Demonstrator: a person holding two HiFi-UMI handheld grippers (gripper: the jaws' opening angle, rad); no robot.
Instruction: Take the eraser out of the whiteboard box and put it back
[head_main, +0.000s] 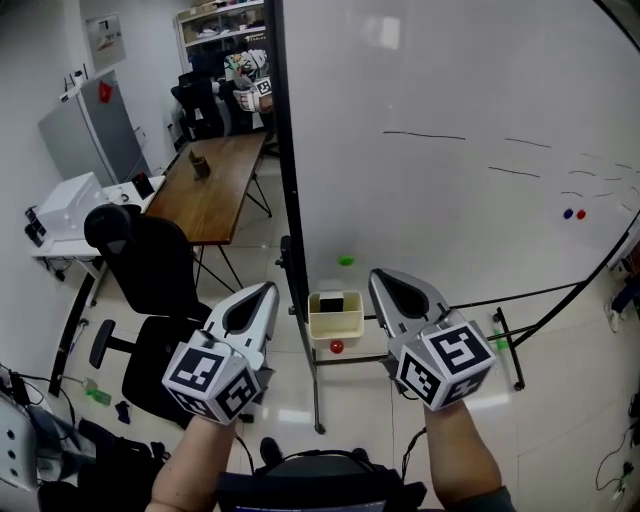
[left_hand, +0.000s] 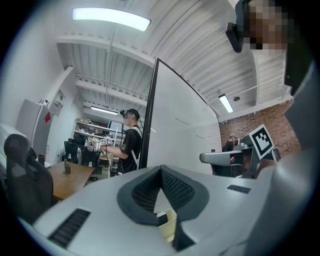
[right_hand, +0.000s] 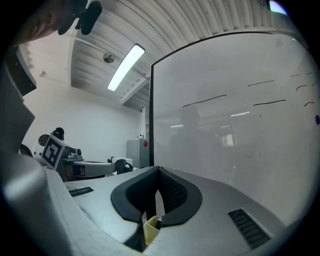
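A cream whiteboard box (head_main: 336, 322) hangs on the lower rail of the whiteboard (head_main: 450, 150). A black eraser (head_main: 335, 301) lies inside it. My left gripper (head_main: 268, 288) is level and shut, just left of the box, with nothing in it. My right gripper (head_main: 378, 274) is shut and empty just right of the box. In the left gripper view the left gripper (left_hand: 160, 169) has its jaws together, and a bit of the box (left_hand: 168, 223) shows below them. In the right gripper view the right gripper (right_hand: 159, 170) faces the board, with a corner of the box (right_hand: 150, 228) beneath.
The whiteboard stand (head_main: 316, 385) has legs spreading over the tiled floor. A green magnet (head_main: 346, 261) and a red ball (head_main: 337, 347) sit near the box. A black office chair (head_main: 150, 262) and a wooden table (head_main: 215, 180) stand left. A person (left_hand: 131, 142) works behind.
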